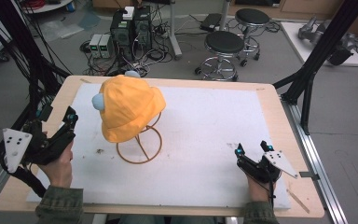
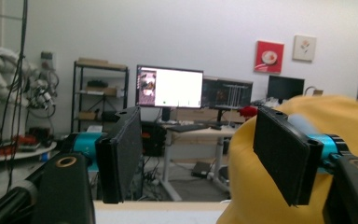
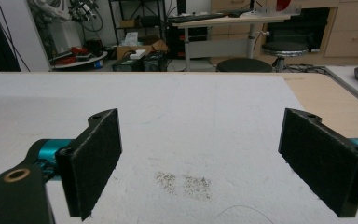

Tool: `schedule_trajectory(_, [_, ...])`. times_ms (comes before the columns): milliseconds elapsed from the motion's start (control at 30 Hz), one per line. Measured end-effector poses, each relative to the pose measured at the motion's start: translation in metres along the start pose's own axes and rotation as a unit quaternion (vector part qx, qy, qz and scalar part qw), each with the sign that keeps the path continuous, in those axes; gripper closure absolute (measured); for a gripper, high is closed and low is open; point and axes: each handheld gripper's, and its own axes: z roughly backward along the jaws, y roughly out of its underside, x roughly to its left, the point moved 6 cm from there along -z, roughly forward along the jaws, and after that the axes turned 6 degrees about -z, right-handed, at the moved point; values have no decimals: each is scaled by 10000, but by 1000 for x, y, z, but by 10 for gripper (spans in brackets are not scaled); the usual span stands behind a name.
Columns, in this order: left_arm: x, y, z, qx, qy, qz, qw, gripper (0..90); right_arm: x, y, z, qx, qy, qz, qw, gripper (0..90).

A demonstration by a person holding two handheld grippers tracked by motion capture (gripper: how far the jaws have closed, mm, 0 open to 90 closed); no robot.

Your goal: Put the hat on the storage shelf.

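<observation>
An orange-yellow hat (image 1: 126, 107) with pale blue pompoms sits on a wire stand (image 1: 140, 147) left of the table's middle. My left gripper (image 1: 58, 115) is held at the table's left edge, a short way left of the hat, its jaws apart. In the left gripper view the left gripper (image 2: 200, 154) is open with nothing between the pads, and the hat (image 2: 349, 119) bulges behind the right jaw. My right gripper (image 1: 251, 148) rests low near the front right of the white mat (image 1: 205, 140). In the right gripper view the right gripper (image 3: 200, 158) stands open over bare mat.
The wooden table (image 1: 279, 121) borders the mat on all sides. Black frame posts (image 1: 317, 56) rise at the right and the left. Two stools (image 1: 223, 46) and computer boxes (image 1: 130, 28) with cables stand on the floor beyond the far edge.
</observation>
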Motion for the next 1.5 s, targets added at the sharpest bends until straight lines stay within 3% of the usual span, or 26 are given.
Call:
schedule_trajectory(367, [6, 40, 10, 389, -33, -63, 9992, 292, 1, 0, 0, 12, -9, 27, 10000, 121])
schedule_trajectory(433, [2, 51, 11, 546, 176, -34, 9983, 288, 1, 1, 0, 21, -10, 2, 10000, 121])
schedule_trajectory(467, [2, 51, 11, 546, 176, -34, 9983, 288, 1, 1, 0, 21, -10, 2, 10000, 121])
schedule_trajectory(633, [-8, 66, 9, 782, 331, -278, 9960, 287, 0, 0, -1, 9, -20, -16, 10000, 121])
schedule_trajectory(800, [-13, 80, 5, 989, 358, -465, 9934, 275, 0, 0, 0, 5, -33, -14, 10000, 121])
schedule_trajectory(1133, [3, 99, 12, 1226, 97, -127, 9923, 264, -1, 0, 0, 0, -12, 2, 10000, 120])
schedule_trajectory(1500, [-2, 118, 14, 1567, 218, -206, 9872, 261, 0, -1, -1, -52, -23, 66, 10000, 117])
